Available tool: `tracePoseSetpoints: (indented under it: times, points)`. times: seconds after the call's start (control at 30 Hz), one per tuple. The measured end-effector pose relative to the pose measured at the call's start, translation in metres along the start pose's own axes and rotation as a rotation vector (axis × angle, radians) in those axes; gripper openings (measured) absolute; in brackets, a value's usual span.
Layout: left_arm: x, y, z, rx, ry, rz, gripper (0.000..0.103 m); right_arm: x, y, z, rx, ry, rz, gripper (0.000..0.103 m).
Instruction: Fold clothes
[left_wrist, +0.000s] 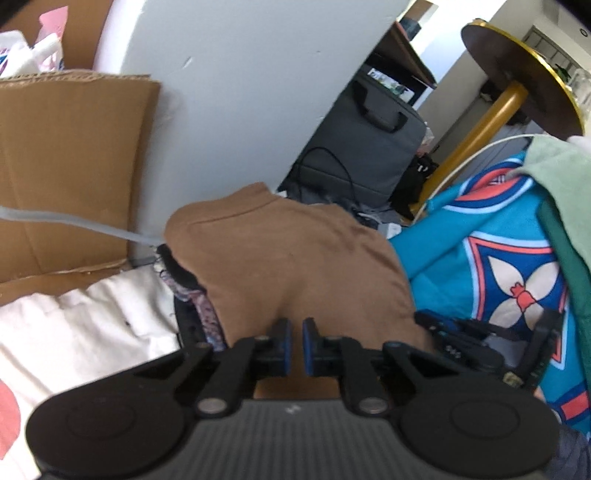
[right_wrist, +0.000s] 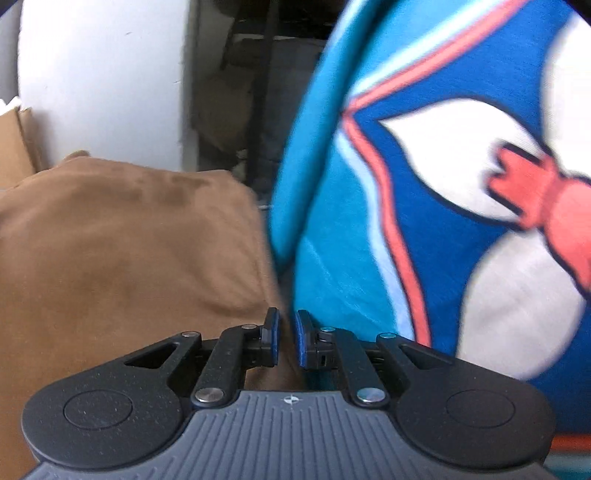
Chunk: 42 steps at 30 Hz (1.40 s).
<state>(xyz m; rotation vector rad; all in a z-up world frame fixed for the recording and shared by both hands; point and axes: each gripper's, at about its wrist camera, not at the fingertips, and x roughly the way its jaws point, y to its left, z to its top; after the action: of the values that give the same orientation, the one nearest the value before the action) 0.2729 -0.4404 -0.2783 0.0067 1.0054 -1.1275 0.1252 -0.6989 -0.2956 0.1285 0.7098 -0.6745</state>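
Both hand-held grippers are pinching cloth: the left hand-held gripper (left_wrist: 296, 334) is nipped onto the near edge of the brown garment (left_wrist: 295, 251), and the right hand-held gripper (right_wrist: 286, 332) looks clamped on its edge too, hard beside the blue patterned fabric (right_wrist: 443, 184). The garment spreads ahead of both, soft, light and floppy, so it's best held at hems or corners. No readable label or writing.

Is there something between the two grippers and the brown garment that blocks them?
Nothing visible does. The left gripper is nearly shut with the brown garment directly at its fingertips, and the right gripper sits at the garment's edge beside the blue patterned cloth.
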Motion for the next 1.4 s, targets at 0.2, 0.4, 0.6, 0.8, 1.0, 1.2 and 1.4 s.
tracePoseSetpoints:
  times: [0.2, 0.4, 0.6, 0.8, 1.0, 1.2, 1.4]
  points:
    - [-0.018, -0.013, -0.012, 0.001, -0.037, -0.001, 0.01, -0.039, -0.007, -0.023, 0.03, -0.047, 0.034, 0.014]
    - [-0.019, -0.029, -0.037, -0.023, -0.035, -0.064, 0.01, -0.053, 0.003, -0.042, -0.013, -0.047, 0.091, 0.014]
    - [-0.003, -0.033, -0.063, -0.051, 0.009, -0.033, 0.01, -0.039, -0.008, -0.062, 0.031, 0.002, 0.055, 0.014]
    - [-0.009, -0.027, -0.089, -0.105, 0.026, 0.013, 0.01, -0.047, -0.019, -0.076, 0.03, 0.036, 0.013, 0.014]
    - [-0.022, -0.03, -0.112, -0.137, 0.062, 0.073, 0.015, -0.068, -0.019, -0.09, 0.05, 0.047, 0.041, 0.016]
    - [-0.036, -0.04, -0.127, -0.152, 0.104, 0.145, 0.077, -0.087, -0.015, -0.095, 0.084, 0.082, 0.096, 0.052]
    - [-0.049, -0.045, -0.133, -0.179, 0.133, 0.175, 0.103, -0.103, -0.011, -0.093, 0.137, 0.127, 0.156, 0.082]
